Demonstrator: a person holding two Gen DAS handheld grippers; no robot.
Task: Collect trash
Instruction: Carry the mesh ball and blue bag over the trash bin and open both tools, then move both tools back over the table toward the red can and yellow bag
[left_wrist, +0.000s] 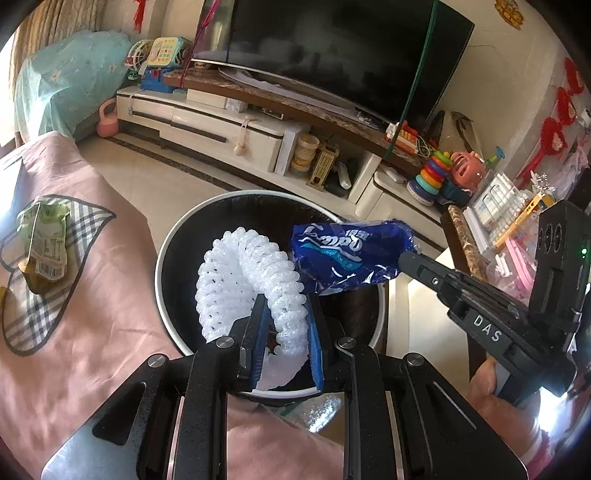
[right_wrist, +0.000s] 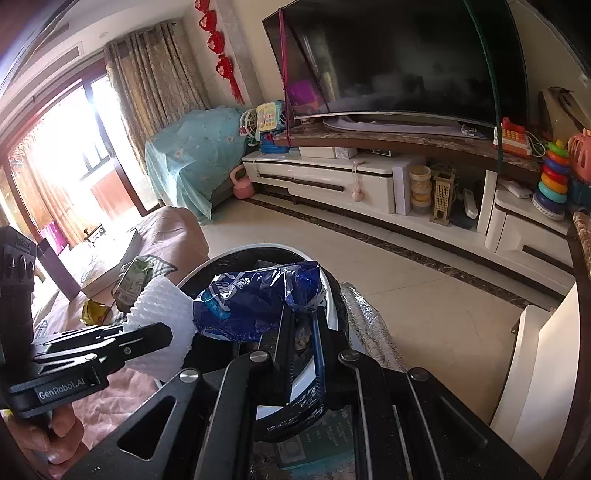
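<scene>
A round trash bin (left_wrist: 166, 251) with a white rim and a dark inside stands beside the pink-covered sofa. My left gripper (left_wrist: 286, 299) is shut on a white foam net sleeve (left_wrist: 251, 280) and holds it over the bin's mouth. From the right, my right gripper (left_wrist: 404, 258) is shut on a crumpled blue plastic wrapper (left_wrist: 343, 254) above the bin's far side. The right wrist view shows the same: right gripper (right_wrist: 301, 310) pinching the blue wrapper (right_wrist: 251, 299), with the foam net (right_wrist: 162, 306) to its left in the left gripper (right_wrist: 166, 336), above the bin (right_wrist: 332, 295).
A green snack wrapper (left_wrist: 44, 243) lies on the pink sofa cover (left_wrist: 92, 332), with a yellow wrapper (right_wrist: 94, 310) near it. A silvery padded sheet (right_wrist: 369, 325) sits right of the bin. A TV stand (left_wrist: 221, 129) with toys lines the far wall across tiled floor.
</scene>
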